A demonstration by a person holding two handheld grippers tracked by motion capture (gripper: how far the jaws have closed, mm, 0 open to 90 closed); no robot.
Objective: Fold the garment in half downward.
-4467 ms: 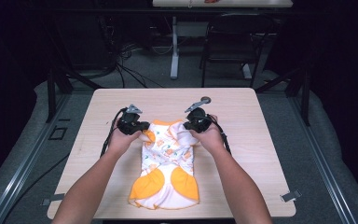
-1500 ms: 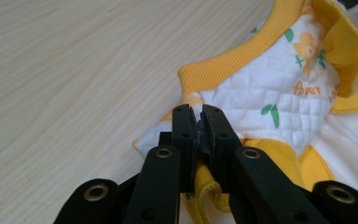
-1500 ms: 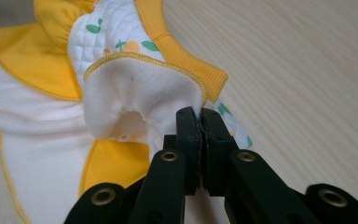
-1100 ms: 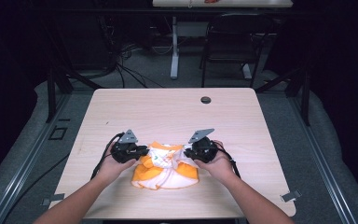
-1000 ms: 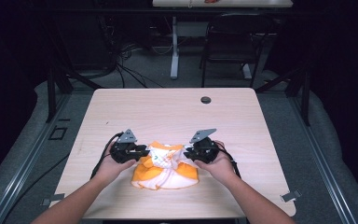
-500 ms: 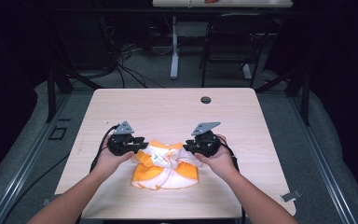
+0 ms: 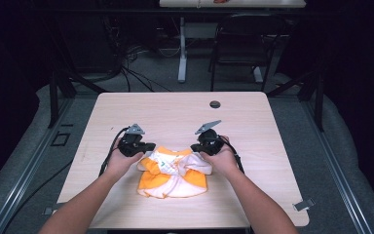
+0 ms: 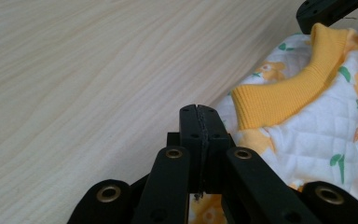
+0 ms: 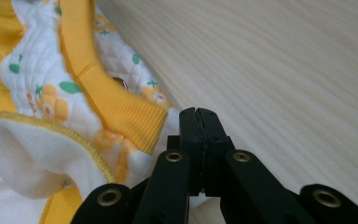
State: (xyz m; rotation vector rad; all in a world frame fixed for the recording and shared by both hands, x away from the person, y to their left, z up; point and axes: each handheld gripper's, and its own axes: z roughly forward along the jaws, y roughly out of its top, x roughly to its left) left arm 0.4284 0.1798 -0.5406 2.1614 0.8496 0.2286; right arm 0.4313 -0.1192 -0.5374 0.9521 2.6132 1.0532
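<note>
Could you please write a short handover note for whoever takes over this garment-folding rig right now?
Left gripper: jaws shut, nothing between them, at the left edge of the garment.
Right gripper: jaws shut, empty, at the garment's right edge.
Garment: orange and white baby piece, bunched with its ribbed collar up, near the front middle of the table.
Done: folded down into a short bundle and let go.
Left: probably flatten and square the bundle; regrip first.

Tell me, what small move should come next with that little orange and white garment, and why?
Probably draw both grippers back a little. The left gripper and right gripper have just closed with nothing between their jaws, beside the folded baby garment, which lies bunched on the wooden table. Backing off gives room to neaten it.
</note>
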